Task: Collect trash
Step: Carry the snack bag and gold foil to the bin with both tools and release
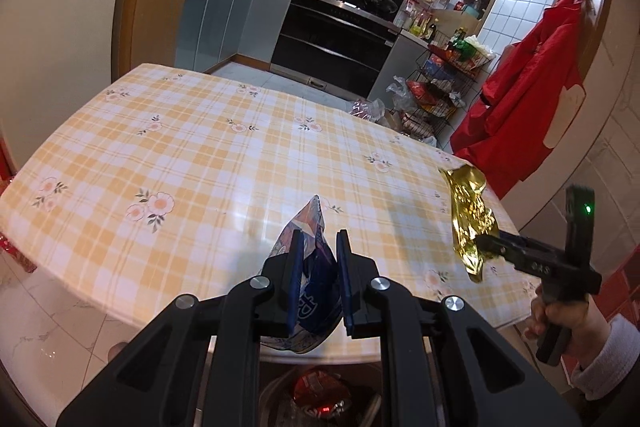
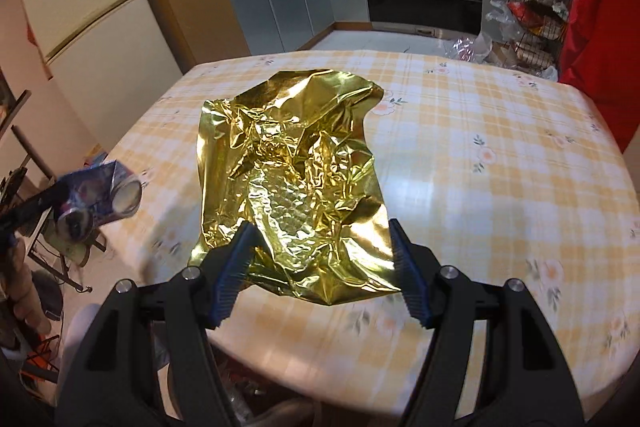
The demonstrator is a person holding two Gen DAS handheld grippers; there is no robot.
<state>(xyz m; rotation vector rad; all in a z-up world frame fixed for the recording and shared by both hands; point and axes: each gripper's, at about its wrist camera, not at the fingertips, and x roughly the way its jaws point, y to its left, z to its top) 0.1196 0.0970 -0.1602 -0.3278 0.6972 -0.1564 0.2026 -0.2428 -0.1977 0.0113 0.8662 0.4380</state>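
Left wrist view: we find the left gripper [image 1: 318, 255] clenched on a blue printed wrapper [image 1: 310, 227], which stands up between the pads over the near table [image 1: 180, 147] edge. Below it, at six o'clock, a bin [image 1: 320, 399] holding red trash shows under the table rim.

At three o'clock in that view the right gripper [image 1: 486, 247], carried in a hand [image 1: 560, 323], bears a gold foil wrapper [image 1: 470, 223], lifted clear of the cloth.

Right wrist view: the gold foil wrapper [image 2: 292, 179] spreads from the twelve o'clock side down between the jaws of the right gripper [image 2: 320, 259]. The jaws stand fairly wide; the left pad touches the sheet's lower edge, and we judge it grasped across a bunched fold.

Handling, in our judgement: both items are very light, thin, crinkled and slippery film, not fragile. They flop and catch air. Best hold is on a gathered crease near an edge, pinched firmly; a flat single layer may slip out.
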